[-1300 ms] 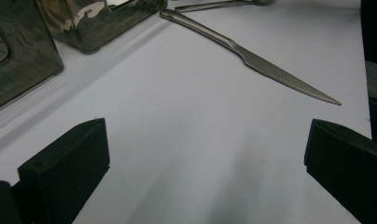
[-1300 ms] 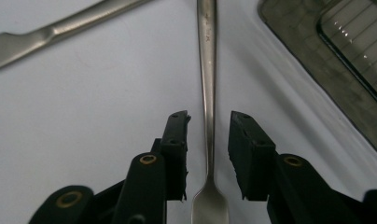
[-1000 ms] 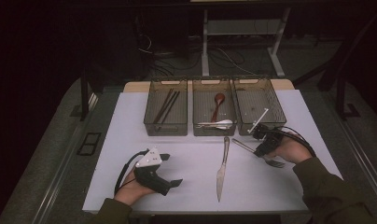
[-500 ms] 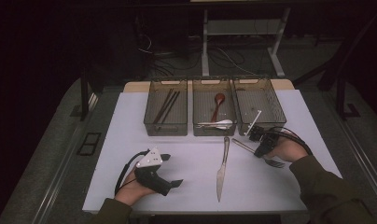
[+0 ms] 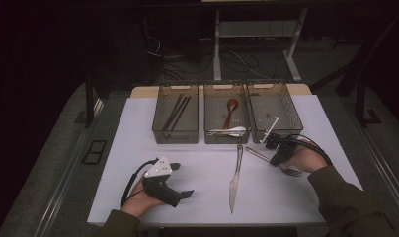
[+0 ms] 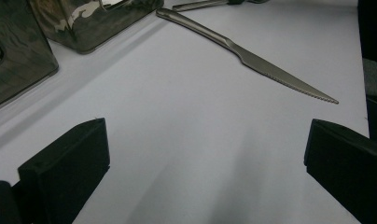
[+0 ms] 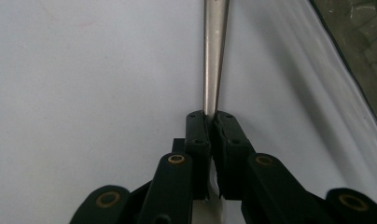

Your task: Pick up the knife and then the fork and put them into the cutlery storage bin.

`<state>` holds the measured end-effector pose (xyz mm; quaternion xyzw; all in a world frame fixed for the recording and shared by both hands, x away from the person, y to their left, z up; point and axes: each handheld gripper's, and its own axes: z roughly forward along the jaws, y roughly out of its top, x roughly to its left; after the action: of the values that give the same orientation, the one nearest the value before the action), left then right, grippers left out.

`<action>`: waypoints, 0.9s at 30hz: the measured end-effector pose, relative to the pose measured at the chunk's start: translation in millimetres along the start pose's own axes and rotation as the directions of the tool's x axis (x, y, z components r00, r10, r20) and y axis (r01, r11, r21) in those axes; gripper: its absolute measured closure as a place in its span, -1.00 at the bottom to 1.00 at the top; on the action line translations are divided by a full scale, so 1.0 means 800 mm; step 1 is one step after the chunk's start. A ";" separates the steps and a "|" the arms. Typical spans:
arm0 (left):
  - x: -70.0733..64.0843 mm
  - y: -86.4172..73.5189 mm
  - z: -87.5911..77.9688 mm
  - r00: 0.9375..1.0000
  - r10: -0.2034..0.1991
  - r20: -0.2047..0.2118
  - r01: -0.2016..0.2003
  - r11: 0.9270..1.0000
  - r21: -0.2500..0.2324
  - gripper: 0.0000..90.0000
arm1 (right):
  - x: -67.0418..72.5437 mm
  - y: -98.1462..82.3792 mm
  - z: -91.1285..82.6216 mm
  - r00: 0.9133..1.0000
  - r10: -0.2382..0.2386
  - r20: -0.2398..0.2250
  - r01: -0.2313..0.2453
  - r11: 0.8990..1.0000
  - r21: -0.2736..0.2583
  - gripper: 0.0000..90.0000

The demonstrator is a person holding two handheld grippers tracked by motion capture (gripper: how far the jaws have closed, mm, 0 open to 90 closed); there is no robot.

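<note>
A table covered by a white mat (image 5: pixel 197 148) is seen from above, with three clear bins (image 5: pixel 227 136) in a row at its far side. Over the last second the jaws of the right gripper (image 5: pixel 273 152) have been closing, and they are now pressed together on the handle of a metal fork (image 7: pixel 213 60), which lies flat on the mat just in front of the right-hand bin. The grasp appears made, so the fork is judged ready to be lifted.

The left gripper (image 5: pixel 180 180) is rested on the mat near the front edge, its jaws spread wide with nothing between them. A table knife (image 5: pixel 234 177) lies between the two grippers.

The fork's tines are partly covered by the right hand (image 5: pixel 306 160). The bins' contents are dim: dark sticks, a reddish spoon, pale utensils, a white stick.
</note>
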<state>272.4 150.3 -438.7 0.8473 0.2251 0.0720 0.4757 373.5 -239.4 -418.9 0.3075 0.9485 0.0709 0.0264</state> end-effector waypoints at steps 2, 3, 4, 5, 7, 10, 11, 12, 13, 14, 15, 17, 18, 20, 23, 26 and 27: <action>0.000 0.000 0.000 1.000 0.000 0.000 0.000 1.000 0.000 -1.00 | -0.001 -0.003 -0.002 1.000 0.010 -0.009 -0.010 1.000 -0.019 0.87; 0.000 0.000 0.000 1.000 0.000 0.000 0.000 1.000 -0.001 -1.00 | -0.001 -0.005 -0.002 1.000 0.009 0.000 -0.009 1.000 -0.026 0.87; 0.000 0.000 0.000 1.000 0.000 0.000 0.000 1.000 -0.001 -1.00 | -0.001 -0.007 -0.003 1.000 0.014 -0.010 -0.015 0.999 -0.037 0.87; 0.000 0.000 0.000 1.000 0.001 0.000 -0.001 1.000 0.000 -1.00 | -0.002 -0.010 -0.004 1.000 0.014 -0.004 -0.015 0.999 -0.044 0.87; 0.000 0.000 0.000 1.000 0.000 0.001 0.000 1.000 0.000 -1.00 | -0.002 -0.014 -0.005 1.000 0.019 -0.014 -0.020 0.998 -0.063 0.87; -0.001 0.000 0.001 1.000 0.000 0.001 0.000 1.000 0.001 -1.00 | -0.001 -0.020 -0.009 0.999 0.029 -0.022 -0.031 0.996 -0.087 0.87; -0.001 0.000 0.001 1.000 -0.001 0.000 0.001 1.000 0.000 -1.00 | -0.002 -0.022 -0.010 0.999 0.028 -0.019 -0.029 0.995 -0.095 0.87; 0.000 0.000 0.001 1.000 -0.001 0.000 0.001 1.000 0.000 -1.00 | -0.001 -0.024 -0.012 0.999 0.033 -0.021 -0.035 0.994 -0.105 0.87; 0.000 0.000 0.001 1.000 -0.002 0.000 0.002 1.000 0.000 -1.00 | -0.001 -0.026 -0.014 0.999 0.038 -0.027 -0.040 0.992 -0.115 0.87; 0.000 0.000 0.001 1.000 -0.002 -0.001 0.002 1.000 -0.001 -1.00 | -0.001 -0.029 -0.016 0.999 0.037 -0.025 -0.040 0.991 -0.130 0.87; 0.000 0.000 0.001 1.000 -0.002 -0.001 0.002 1.000 0.000 -1.00 | -0.001 -0.031 -0.018 0.999 0.042 -0.025 -0.046 0.988 -0.145 0.87; 0.000 0.000 0.001 1.000 -0.002 -0.001 0.002 1.000 0.000 -1.00 | 0.000 -0.035 -0.021 0.997 0.059 -0.040 -0.065 0.983 -0.173 0.87; 0.000 0.000 0.001 1.000 -0.002 0.000 0.002 1.000 0.001 -1.00 | 0.000 -0.038 -0.023 0.997 0.066 -0.044 -0.073 0.980 -0.187 0.87; 0.000 0.000 0.001 1.000 -0.002 0.000 0.002 1.000 0.000 -1.00 | 0.000 -0.043 -0.026 0.996 0.076 -0.054 -0.086 0.971 -0.223 0.87; 0.000 0.000 0.001 1.000 -0.002 -0.001 0.002 1.000 -0.001 -1.00 | -0.001 -0.051 -0.031 0.994 0.087 -0.065 -0.102 0.955 -0.279 0.87; 0.000 0.000 0.001 1.000 -0.002 -0.001 0.002 1.000 0.000 -1.00 | -0.002 -0.059 -0.036 0.991 0.105 -0.077 -0.125 0.932 -0.341 0.87; 0.000 0.000 0.001 1.000 -0.003 -0.001 0.003 1.000 0.001 -1.00 | -0.002 -0.061 -0.037 0.991 0.110 -0.080 -0.131 0.922 -0.364 0.86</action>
<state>272.3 149.7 -439.2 0.8471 0.2266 0.0715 0.4753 343.5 -283.2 -397.0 0.3526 0.8980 0.2579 0.0516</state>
